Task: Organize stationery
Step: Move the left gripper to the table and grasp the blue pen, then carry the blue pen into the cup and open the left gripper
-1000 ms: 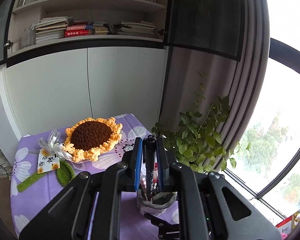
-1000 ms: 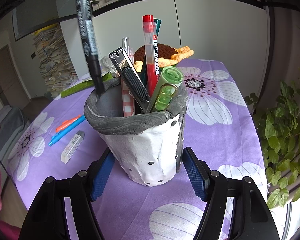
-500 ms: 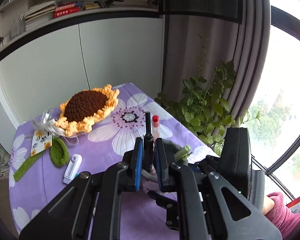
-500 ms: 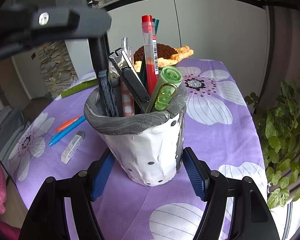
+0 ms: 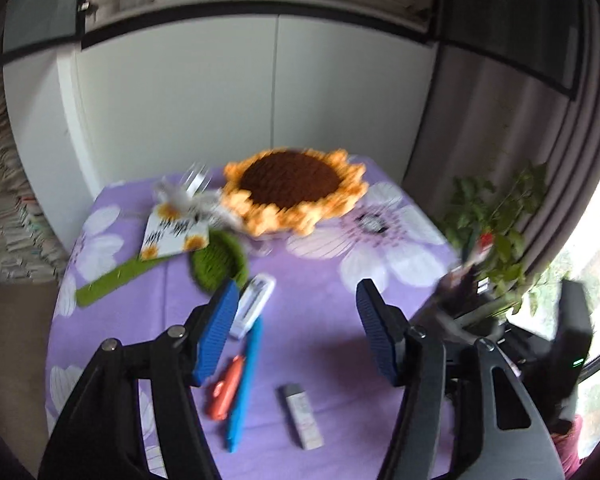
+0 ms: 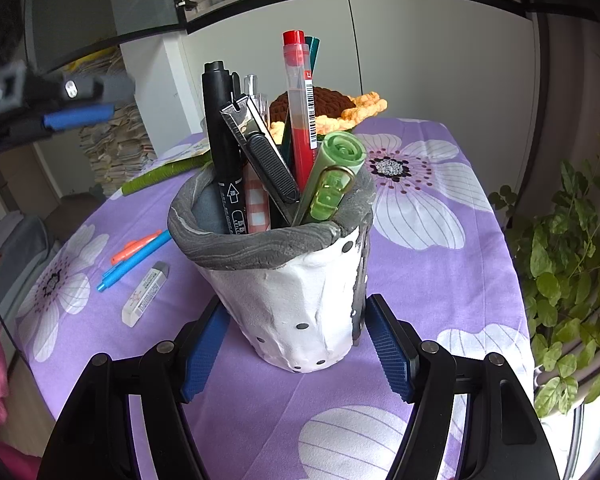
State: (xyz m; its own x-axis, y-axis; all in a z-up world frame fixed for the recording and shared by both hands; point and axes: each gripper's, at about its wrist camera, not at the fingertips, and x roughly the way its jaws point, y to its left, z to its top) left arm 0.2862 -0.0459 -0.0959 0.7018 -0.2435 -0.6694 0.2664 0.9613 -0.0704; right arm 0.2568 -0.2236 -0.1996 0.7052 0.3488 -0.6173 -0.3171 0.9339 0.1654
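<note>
L gripper (image 5: 296,328): jaws opening, nothing between; black marker (image 6: 224,148) released, now upright in pen holder (image 6: 284,280) nr table's right edge | R gripper (image 6: 296,344): clamped on holder | nxt prob: blue pen (image 5: 245,384), orange pen (image 5: 226,392), eraser (image 5: 302,416) loose mid-table

A table (image 6: 452,264) covered in a purple cloth with large white flowers carries everything. A white and grey pen holder (image 6: 296,300) stands upright near the table's front edge. To its left lie an orange pen (image 6: 134,247) and a blue pen (image 6: 134,262) side by side, with a white eraser (image 6: 145,294) just beside them. Further back lies a small white object (image 5: 254,305), perhaps a correction tape, though the view is blurred. At the far end a crocheted sunflower (image 5: 296,190) rests on the cloth, its green stem (image 6: 162,174) and green leaf (image 5: 218,262) stretching leftward, with a flower-printed card (image 5: 174,236) beside them.
</note>
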